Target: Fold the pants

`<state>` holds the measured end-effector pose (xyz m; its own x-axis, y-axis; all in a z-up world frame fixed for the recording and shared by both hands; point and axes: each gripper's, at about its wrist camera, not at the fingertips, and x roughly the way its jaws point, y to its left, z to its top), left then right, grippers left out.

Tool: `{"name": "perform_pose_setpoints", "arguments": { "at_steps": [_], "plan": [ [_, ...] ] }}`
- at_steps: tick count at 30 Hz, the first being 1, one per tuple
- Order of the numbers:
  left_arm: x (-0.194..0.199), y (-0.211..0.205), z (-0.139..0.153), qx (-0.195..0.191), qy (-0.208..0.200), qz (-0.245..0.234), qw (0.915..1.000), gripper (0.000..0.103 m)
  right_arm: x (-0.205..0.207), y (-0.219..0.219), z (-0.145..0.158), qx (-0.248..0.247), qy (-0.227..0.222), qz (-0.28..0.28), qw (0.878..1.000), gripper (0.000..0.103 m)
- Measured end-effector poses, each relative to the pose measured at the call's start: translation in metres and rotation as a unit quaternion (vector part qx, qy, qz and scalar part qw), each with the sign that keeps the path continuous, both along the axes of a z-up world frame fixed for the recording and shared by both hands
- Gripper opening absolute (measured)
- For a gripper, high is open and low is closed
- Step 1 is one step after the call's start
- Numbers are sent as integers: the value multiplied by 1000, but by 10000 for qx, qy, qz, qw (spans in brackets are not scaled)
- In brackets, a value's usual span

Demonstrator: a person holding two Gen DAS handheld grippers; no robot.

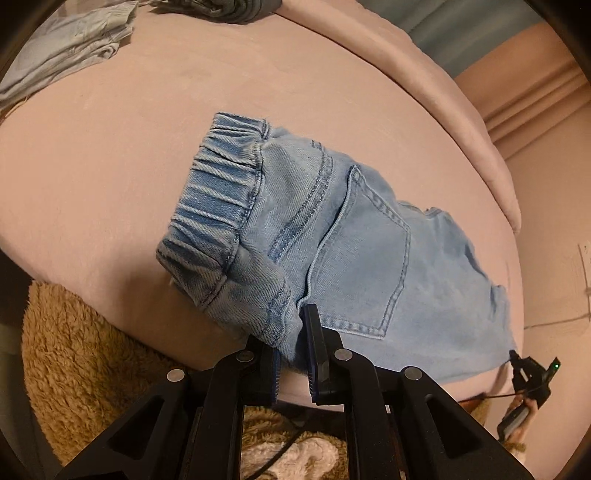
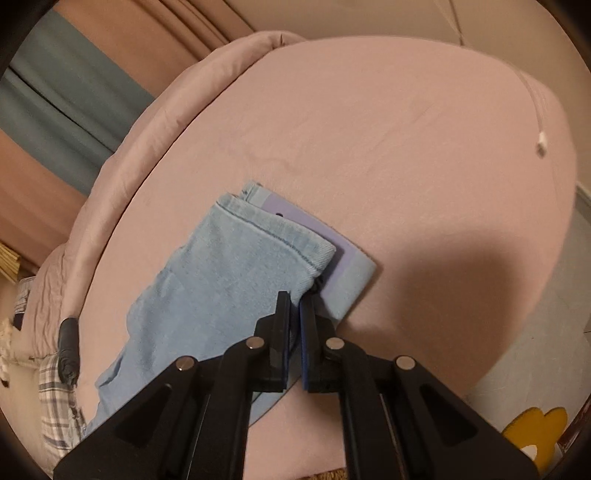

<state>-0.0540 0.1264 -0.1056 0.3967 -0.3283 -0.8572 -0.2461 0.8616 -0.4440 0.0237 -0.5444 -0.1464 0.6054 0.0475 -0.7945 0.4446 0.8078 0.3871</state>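
Observation:
Light-blue denim pants [image 1: 354, 236] lie folded on the pink bed sheet [image 1: 110, 177], back pocket up and elastic waistband [image 1: 214, 206] toward the left. My left gripper [image 1: 293, 332] is shut on the near corner of the waistband, with denim pinched between its pads. In the right wrist view the leg ends [image 2: 221, 273] lie stacked, showing a purple inner patch [image 2: 295, 218]. My right gripper [image 2: 294, 300] is shut on the near edge of those leg ends. The right gripper [image 1: 517, 360] also shows small at the pants' far right corner.
A rolled pink duvet [image 1: 424, 74] runs along the far side of the bed. Pale grey clothes [image 1: 70, 48] and a dark garment [image 1: 221, 9] lie at the top left. A brown fluffy rug [image 1: 81, 354] is below the bed edge. A white cable end [image 2: 541, 142] rests on the sheet.

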Motion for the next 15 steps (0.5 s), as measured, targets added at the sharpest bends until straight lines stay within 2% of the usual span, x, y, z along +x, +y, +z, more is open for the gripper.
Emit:
{"name": "perform_pose_setpoints", "arguments": {
  "at_steps": [3,6,8,9,10,11,12,13,14,15],
  "plan": [
    [-4,6,-4,-238,70,56,9997,11,-10,18,11,-448,-113,-154,9988,5],
    [-5,13,1,-288,176,-51,9994,13,-15,6,-2,-466,185,-401,9979,5],
    [-6,14,9,-166,248,-80,9995,19,-20,-4,-3,-419,298,-329,9981,6],
    [-7,14,14,-4,256,-71,9996,28,-21,-2,2,-538,301,-251,9978,6],
    [-8,14,20,214,232,-48,9995,42,-18,2,11,-751,363,-143,9964,8],
    [-10,15,27,432,160,-22,9989,51,-14,4,19,-930,431,-135,9946,9],
    [-12,16,36,626,30,13,9980,65,-13,5,25,-1031,453,-141,9935,10],
    [-13,16,40,700,-53,35,9975,73,-10,5,35,-1110,415,-140,9929,12],
    [-13,18,47,809,-155,76,9966,76,-6,3,45,-1135,332,-120,9929,21],
    [-11,19,50,864,-202,100,9960,76,-1,2,51,-1117,263,-53,9934,41]
  ]
}}
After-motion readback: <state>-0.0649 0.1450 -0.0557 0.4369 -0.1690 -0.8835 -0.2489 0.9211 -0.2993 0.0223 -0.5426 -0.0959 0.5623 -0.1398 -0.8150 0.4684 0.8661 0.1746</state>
